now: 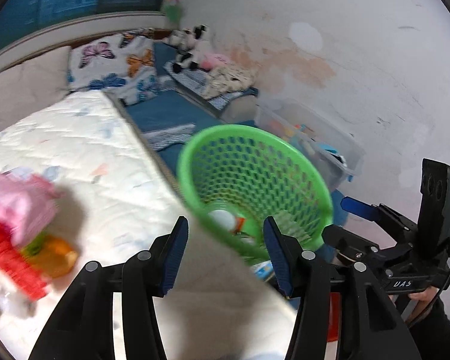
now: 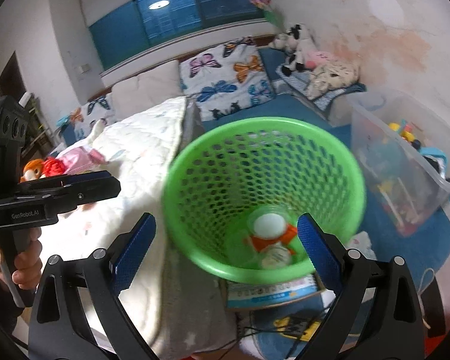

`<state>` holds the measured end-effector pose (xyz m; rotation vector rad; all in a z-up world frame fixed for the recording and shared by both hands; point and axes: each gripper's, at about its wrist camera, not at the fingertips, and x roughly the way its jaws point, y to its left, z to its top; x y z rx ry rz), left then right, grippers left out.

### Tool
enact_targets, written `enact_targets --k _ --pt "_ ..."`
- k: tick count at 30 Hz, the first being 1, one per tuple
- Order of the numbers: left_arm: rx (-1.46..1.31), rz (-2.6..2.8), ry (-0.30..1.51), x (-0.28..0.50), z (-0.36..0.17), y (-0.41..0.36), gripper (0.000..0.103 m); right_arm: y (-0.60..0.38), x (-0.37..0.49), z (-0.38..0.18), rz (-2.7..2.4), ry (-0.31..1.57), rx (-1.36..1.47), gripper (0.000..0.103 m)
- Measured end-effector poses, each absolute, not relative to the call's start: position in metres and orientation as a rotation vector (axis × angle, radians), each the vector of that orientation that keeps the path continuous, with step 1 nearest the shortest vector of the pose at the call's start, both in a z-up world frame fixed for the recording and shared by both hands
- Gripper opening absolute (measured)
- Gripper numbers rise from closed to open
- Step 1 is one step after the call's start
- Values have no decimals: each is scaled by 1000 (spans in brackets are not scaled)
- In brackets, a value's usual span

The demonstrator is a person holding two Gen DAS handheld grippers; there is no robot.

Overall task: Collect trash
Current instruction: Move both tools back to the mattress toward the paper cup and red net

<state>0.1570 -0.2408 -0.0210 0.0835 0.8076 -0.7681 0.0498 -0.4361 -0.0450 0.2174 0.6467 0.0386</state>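
Note:
A green mesh waste basket stands beside the quilted bed; it also shows in the left wrist view. Inside it lie a white ball-shaped piece with orange wrapping and other scraps. My right gripper is open and empty, hovering over the basket's near rim. My left gripper is open and empty over the bed's edge next to the basket. On the bed lie a pink wrapper, a red packet and an orange bottle. The right gripper's body shows in the left wrist view.
The white quilted bed has butterfly pillows and plush toys at its head. A clear plastic toy bin stands right of the basket. A box and cables lie on the blue floor mat.

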Motion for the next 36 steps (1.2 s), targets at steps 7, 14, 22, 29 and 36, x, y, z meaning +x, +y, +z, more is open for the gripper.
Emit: enact_targets --k 7,14,22,29,36 --pt "38 -610 765 154 -11 -167 53 -390 72 -33 159 644 182 95" --pt "-34 -443 749 151 -10 -87 54 -332 94 -22 284 640 123 95" --pt "-116 -267 731 146 -11 -2 59 -262 115 -11 414 625 44 94" --pt "-148 -169 730 142 -18 42 63 -211 132 -5 485 612 -32 90" --pt "-184 -94 751 150 -32 79 66 -168 157 -6 506 616 -101 84"
